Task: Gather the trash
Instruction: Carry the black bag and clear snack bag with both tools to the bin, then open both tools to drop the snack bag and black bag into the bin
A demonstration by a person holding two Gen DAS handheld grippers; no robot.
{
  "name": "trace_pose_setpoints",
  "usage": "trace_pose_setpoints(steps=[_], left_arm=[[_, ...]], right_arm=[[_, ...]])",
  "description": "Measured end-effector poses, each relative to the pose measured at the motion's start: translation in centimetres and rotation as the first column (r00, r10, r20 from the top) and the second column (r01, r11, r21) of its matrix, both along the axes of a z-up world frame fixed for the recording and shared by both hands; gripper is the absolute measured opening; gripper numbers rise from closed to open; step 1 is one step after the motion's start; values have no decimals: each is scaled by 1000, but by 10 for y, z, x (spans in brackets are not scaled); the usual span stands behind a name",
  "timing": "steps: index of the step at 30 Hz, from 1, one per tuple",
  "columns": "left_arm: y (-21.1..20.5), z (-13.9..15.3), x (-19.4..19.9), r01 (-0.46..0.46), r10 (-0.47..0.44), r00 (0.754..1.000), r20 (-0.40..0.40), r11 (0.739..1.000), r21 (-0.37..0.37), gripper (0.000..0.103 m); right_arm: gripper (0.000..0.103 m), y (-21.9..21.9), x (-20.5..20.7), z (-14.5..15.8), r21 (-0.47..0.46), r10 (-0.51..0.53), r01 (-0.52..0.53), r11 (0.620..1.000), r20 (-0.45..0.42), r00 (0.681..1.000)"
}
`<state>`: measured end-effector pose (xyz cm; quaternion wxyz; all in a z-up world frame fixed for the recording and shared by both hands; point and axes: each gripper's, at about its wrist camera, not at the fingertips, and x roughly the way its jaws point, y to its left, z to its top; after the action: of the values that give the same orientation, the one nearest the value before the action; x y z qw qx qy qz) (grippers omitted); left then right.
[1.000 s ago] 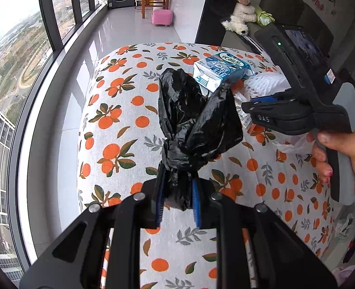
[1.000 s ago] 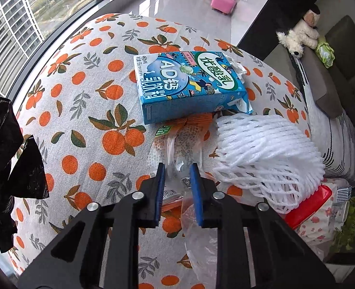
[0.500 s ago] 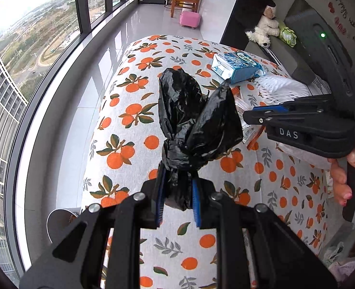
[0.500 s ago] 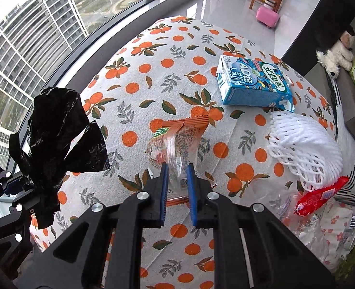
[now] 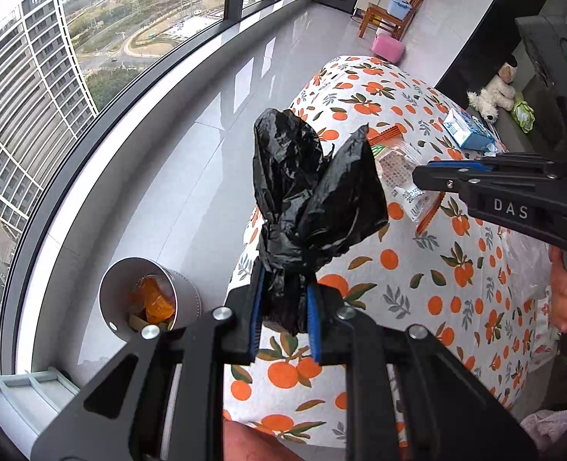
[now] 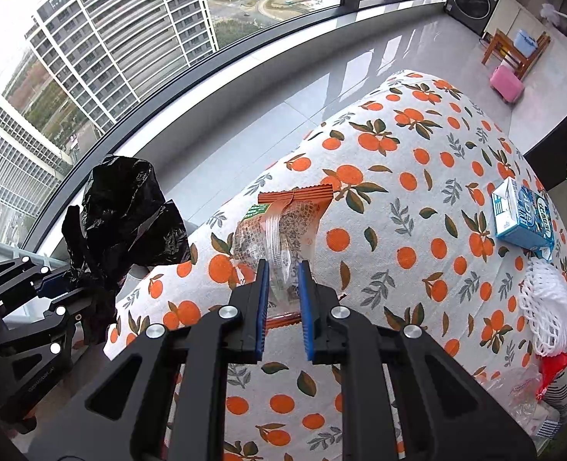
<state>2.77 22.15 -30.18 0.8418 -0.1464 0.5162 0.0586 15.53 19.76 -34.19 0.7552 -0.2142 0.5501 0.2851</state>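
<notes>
My left gripper is shut on a knotted black plastic bag, held in the air past the table's near-left edge; the bag also shows in the right wrist view. My right gripper is shut on a clear snack wrapper with orange ends, lifted above the orange-print tablecloth. In the left wrist view the right gripper holds the wrapper just right of the bag. A grey cylindrical bin with orange trash inside stands on the floor below left.
On the table lie a blue milk carton, a white foam net, a red wrapper and clear plastic at the right edge. A window wall runs along the left. A pink stool and wooden chair stand far back.
Both grippers have pulled back and left toward the table's near end. The right gripper lifted the wrapper off the cloth. The floor bin has come into the left wrist view.
</notes>
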Motion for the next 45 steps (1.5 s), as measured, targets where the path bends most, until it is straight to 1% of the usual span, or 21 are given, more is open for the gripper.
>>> trace_pose_setpoints(steps=[5,10,13,16,19,21,22,26,28,29,30,32,33,34,36,38,40,41,43,45], left_arm=[[69,-12,-44,-63,64,998,-30,998,27,19],[136,-38,-93,-148,151,985,-81,988,43,19],[168,-62,-119,-203,206,972,-112,978,40,19],[191,-88,-137,-242,245,960,-139,970,39,19],[209,-114,-149,-279,279,948,-155,960,27,19],[219,-132,-154,-298,297,940,-166,954,18,19],[223,-140,-155,-305,303,938,-172,952,11,19],[240,-170,-155,-320,314,930,-190,947,-4,19],[246,-181,-152,-326,318,928,-194,945,-12,19],[248,-185,-148,-329,320,927,-196,944,-14,19],[250,-189,-146,-332,322,926,-196,943,-17,19],[250,-197,-137,-336,326,924,-198,942,-20,20],[252,-201,-134,-338,327,924,-199,941,-22,21],[253,-204,-131,-344,333,921,-201,939,-18,24],[256,-212,-126,-348,333,920,-207,937,-36,24],[256,-220,-119,-345,324,919,-223,937,-60,30],[253,-226,-114,-336,312,920,-236,939,-70,42],[252,-229,-114,-330,304,921,-242,941,-73,45],[246,-230,-109,-315,288,926,-245,945,-82,55],[241,-228,-104,-298,271,930,-249,952,-77,60]], right_arm=[[14,85,-38,-20,43,91,-89,995,-49,995],[14,170,-81,-58,84,190,-180,980,-128,973],[14,211,-101,-89,96,226,-212,972,-175,958],[14,248,-113,-126,103,250,-232,967,-228,941],[16,280,-121,-165,85,270,-257,963,-263,926],[17,297,-123,-187,76,270,-259,963,-276,922],[19,304,-122,-197,64,273,-265,962,-275,922],[22,324,-120,-223,32,274,-276,961,-267,924],[28,328,-117,-229,25,268,-271,962,-268,925],[30,329,-117,-230,22,265,-269,963,-267,927],[32,330,-118,-231,18,263,-268,963,-265,928],[32,330,-124,-228,13,258,-264,964,-265,929],[32,329,-123,-228,10,254,-260,965,-266,930],[32,326,-124,-226,8,248,-255,967,-267,931],[32,323,-126,-220,9,237,-244,970,-268,934],[32,317,-126,-214,11,230,-235,972,-263,937],[33,310,-127,-209,15,223,-227,974,-255,941],[34,306,-125,-209,17,218,-221,975,-253,942],[37,294,-119,-205,27,206,-206,978,-250,946],[37,286,-119,-198,33,197,-196,980,-247,949]])
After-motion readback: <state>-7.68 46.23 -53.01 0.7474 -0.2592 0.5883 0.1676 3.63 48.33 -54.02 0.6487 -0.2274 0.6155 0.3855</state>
